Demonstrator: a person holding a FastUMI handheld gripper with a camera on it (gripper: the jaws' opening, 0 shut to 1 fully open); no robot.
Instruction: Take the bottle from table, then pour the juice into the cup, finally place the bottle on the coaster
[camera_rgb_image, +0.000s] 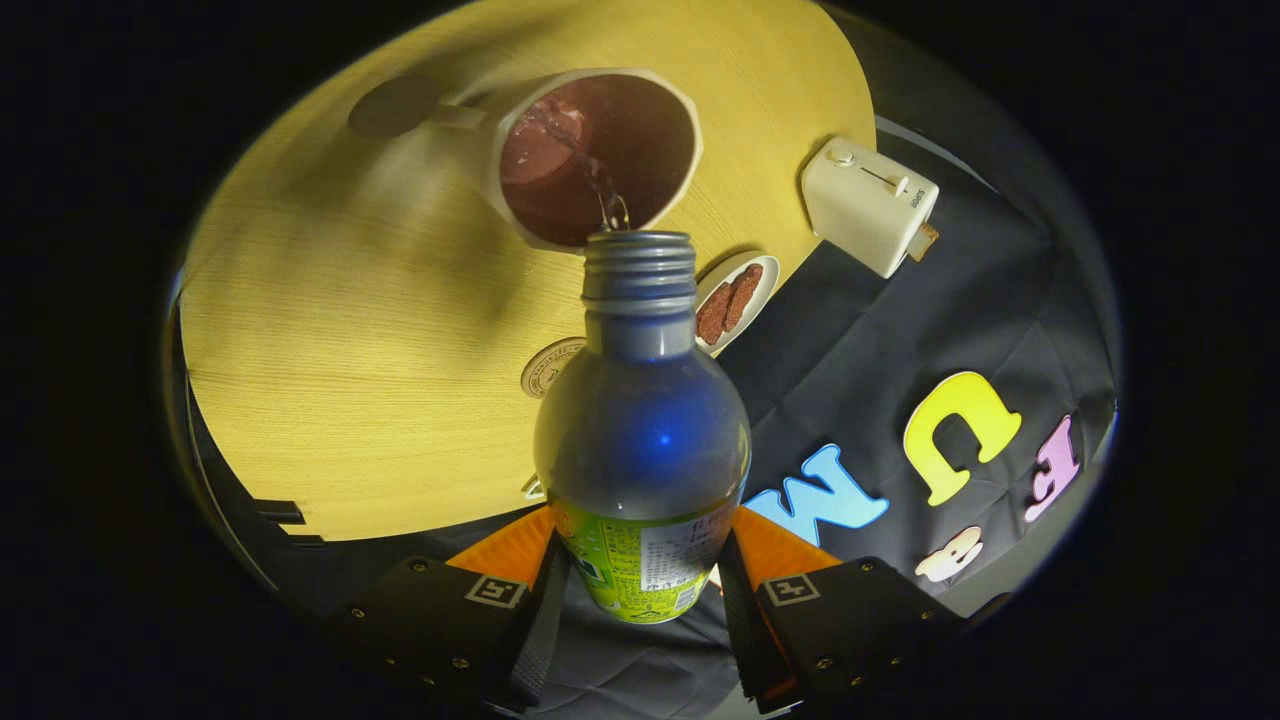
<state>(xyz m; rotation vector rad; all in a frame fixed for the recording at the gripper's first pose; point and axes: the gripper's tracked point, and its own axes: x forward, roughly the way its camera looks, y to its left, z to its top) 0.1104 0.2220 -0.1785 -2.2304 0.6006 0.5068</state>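
Fingers (640, 585) grip the clear plastic bottle (642, 430) at its green-labelled base, one pad on each side. Bottle is tilted, its threaded mouth at the rim of the white cup (480, 160); a thin stream runs into dark juice (590, 150). Round coaster (548, 366) lies on the yellow wooden table (350, 400) beside the bottle.

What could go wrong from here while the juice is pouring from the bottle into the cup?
1. The stream leaves the bottle mouth right at the cup rim, so a small wobble might spill juice on the table.
2. The hand-held gripper grips only the bottle's base; tilted this far, it may slip.
3. The cup already looks fairly full, so it may overflow.
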